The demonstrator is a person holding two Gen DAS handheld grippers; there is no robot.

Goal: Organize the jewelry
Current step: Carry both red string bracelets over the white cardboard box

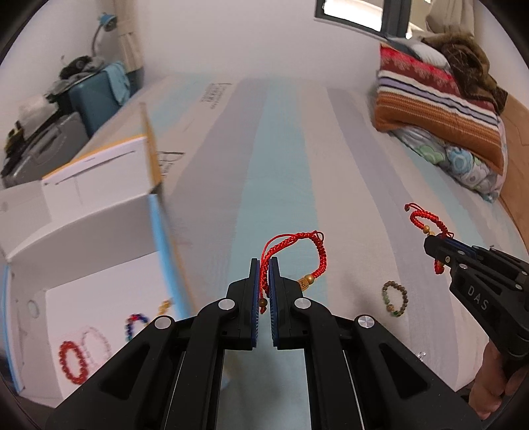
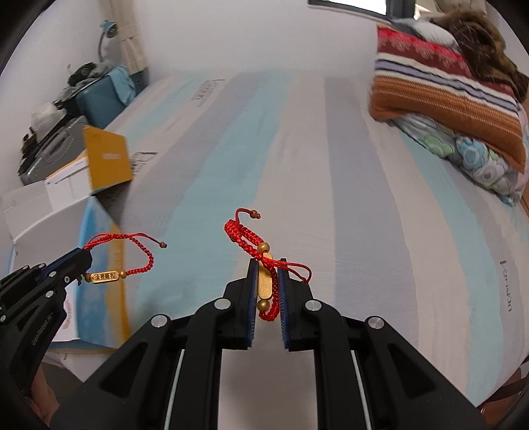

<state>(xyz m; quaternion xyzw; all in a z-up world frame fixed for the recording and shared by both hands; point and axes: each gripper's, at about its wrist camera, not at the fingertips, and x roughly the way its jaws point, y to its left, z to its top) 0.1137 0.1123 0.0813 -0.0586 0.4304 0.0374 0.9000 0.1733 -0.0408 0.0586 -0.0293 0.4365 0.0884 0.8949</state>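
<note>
Carrying two red bracelets, one pinched in left gripper point(image 1: 263, 264), one point(image 2: 264, 251) in right gripper point(image 2: 267, 269), probably toward box point(image 1: 99, 231).

Mattress point(image 1: 281, 165) ahead open; box point(image 1: 99, 205) left, folded blankets point(image 1: 439, 109) right.

Striped mattress point(image 1: 281, 158), folded blankets point(image 1: 436, 109) right, window point(image 1: 360, 13) above, white wall point(image 1: 231, 36).

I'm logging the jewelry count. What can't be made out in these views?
- Box contents: motion blur in left wrist view; gripper body covers some.
- Left gripper's charm: mostly behind finger there.
- Green bracelet: beads too small to tell.
</note>
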